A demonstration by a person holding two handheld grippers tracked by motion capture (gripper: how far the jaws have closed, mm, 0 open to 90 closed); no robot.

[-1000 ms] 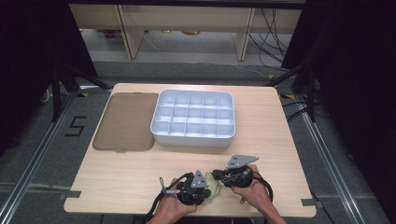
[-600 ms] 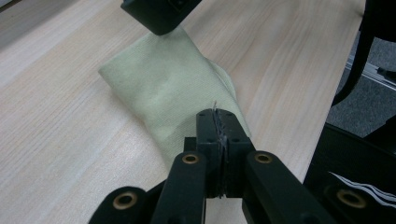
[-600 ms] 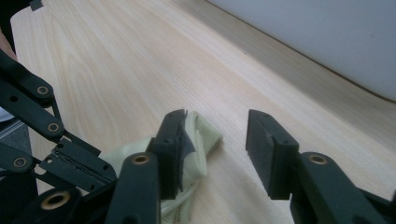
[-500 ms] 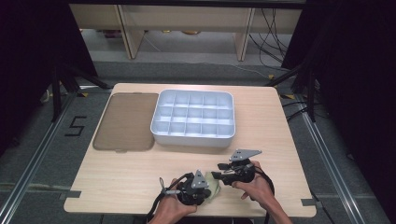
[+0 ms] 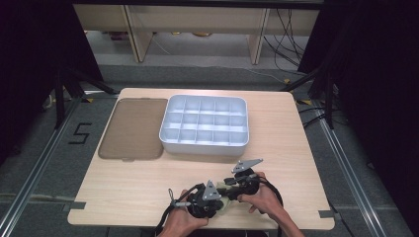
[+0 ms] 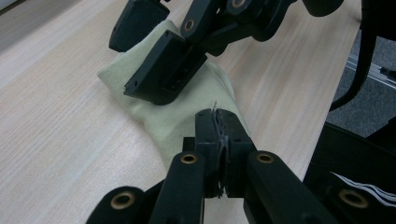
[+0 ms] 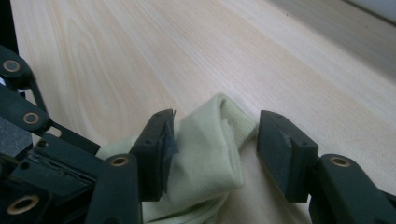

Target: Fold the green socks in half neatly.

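A pale yellow-green sock [image 6: 175,119] lies crumpled on the wooden table [image 5: 128,187] near its front edge, also seen as sock [image 5: 226,203] between the hands. My left gripper [image 6: 217,117] is shut, its jaws pinching the sock's near end. My right gripper [image 7: 217,123] is open, one jaw on each side of the sock's [image 7: 205,154] ribbed cuff, not pressing it. In the left gripper view the right gripper [image 6: 125,65] hangs over the sock's far end. From above, left gripper [image 5: 213,198] and right gripper [image 5: 236,181] sit close together.
A white tray [image 5: 202,146] divided into several compartments stands mid-table. A flat brown mat [image 5: 132,128] lies to its left. The table's front edge runs just below the hands. Dark stands and cables flank the table.
The right hand and its gripper have shifted a little left, toward the left gripper. The left gripper has stayed put on the sock.
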